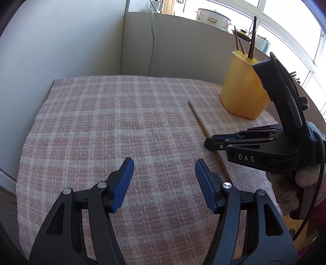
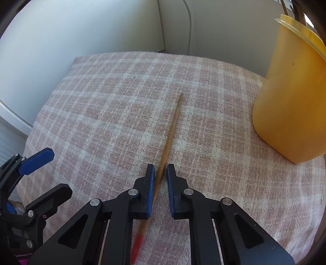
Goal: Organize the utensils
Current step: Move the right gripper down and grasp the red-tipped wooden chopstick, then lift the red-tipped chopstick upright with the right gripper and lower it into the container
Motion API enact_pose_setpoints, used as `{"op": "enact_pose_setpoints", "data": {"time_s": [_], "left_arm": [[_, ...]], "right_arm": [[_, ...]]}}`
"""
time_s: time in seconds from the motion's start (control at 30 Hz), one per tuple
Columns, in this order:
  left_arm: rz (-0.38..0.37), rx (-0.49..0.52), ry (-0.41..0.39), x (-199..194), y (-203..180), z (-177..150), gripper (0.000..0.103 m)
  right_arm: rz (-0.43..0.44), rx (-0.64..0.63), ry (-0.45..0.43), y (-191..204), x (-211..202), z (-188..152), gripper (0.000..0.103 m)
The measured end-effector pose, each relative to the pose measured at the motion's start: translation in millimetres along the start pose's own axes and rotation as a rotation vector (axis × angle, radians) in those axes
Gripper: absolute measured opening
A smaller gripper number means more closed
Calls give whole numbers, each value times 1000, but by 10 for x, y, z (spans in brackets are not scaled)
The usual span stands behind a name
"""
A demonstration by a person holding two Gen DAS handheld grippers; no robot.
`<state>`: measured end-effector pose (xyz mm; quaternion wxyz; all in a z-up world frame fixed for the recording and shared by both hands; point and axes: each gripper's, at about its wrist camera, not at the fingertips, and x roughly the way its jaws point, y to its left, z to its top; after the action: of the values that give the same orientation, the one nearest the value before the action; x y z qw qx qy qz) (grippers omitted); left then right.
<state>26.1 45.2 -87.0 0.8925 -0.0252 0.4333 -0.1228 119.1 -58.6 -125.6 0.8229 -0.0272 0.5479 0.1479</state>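
A wooden chopstick (image 1: 198,120) with a red end lies on the pink checked cloth (image 1: 101,122), running from near centre toward the front right. My right gripper (image 2: 160,167) points down over its thicker half, shut on the chopstick (image 2: 173,126), which still rests on the cloth. In the left wrist view the right gripper (image 1: 209,141) comes in from the right. A yellow holder (image 1: 242,87) stands at the back right with several dark chopsticks (image 1: 251,40) in it. My left gripper (image 1: 164,165) hovers open over bare cloth, left of the chopstick, holding nothing.
The cloth covers a small table set against a pale wall and a white panel with a cable (image 1: 152,40). A patterned pot (image 1: 214,18) sits on the sill behind. A person's hand (image 1: 289,189) in a pink sleeve holds the right gripper. The yellow holder (image 2: 291,102) stands close on its right.
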Motion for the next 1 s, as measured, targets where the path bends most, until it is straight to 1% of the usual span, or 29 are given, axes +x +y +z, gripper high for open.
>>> {"op": "enact_pose_setpoints", "data": {"time_s": [0.1,0.2,0.3,0.5,0.73,0.87,1.0], "left_arm": [[-4,-8,0,8,9,-2,64],[-13,-16,1,20,21,16,64],[-21,-27,0,26,46,25,64],[-45,-58,-3,42,60,24,64],[-54,-80,-2,76,48,39,64],[-53,-85,2,105,66,62,64],[-53,-89,3,131,84,106,64]], "right_arm": [[13,-4,-1,-27,-7,-5,8],[40,19,-3,-131,-69,-55,5],[80,56,-5,-256,-147,-145,5],[129,118,-48,-452,-364,-314,5],[169,118,-164,-558,-842,-486,5],[170,100,-243,-580,-1140,-535,5],[189,89,-310,-633,-1411,-554,5]]}}
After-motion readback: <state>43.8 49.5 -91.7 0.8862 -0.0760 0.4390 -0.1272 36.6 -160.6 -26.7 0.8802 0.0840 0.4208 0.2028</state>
